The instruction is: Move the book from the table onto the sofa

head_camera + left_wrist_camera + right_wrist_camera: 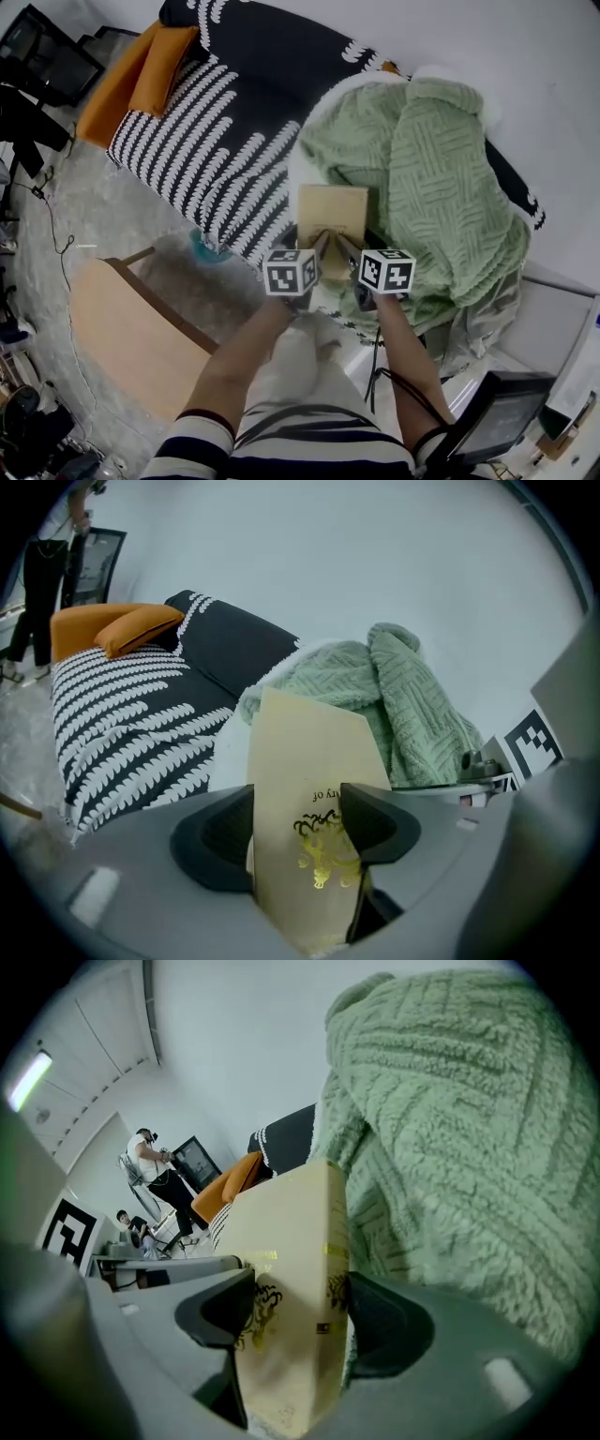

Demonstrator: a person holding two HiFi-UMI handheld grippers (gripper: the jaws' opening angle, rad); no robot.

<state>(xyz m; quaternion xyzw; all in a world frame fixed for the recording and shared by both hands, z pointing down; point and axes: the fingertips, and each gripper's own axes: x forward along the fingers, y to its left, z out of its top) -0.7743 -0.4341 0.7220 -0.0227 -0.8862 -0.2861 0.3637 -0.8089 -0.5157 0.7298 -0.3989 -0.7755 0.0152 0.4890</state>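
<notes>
A tan book (332, 216) with gold print hangs over the sofa (225, 141), gripped from both near corners. My left gripper (320, 246) is shut on the book (314, 808), its dark pads pressing both covers. My right gripper (344, 247) is shut on the book (291, 1279) too, clamped across its spine side. The sofa has a black cover with white leaf print. The book's far edge sits just before the green blanket (422, 178) heaped on the seat.
A wooden table (131, 337) stands at lower left, behind my arms. An orange cushion (150, 70) lies at the sofa's far end. A black monitor (492, 412) sits at lower right. People stand by a screen (155, 1171) in the background.
</notes>
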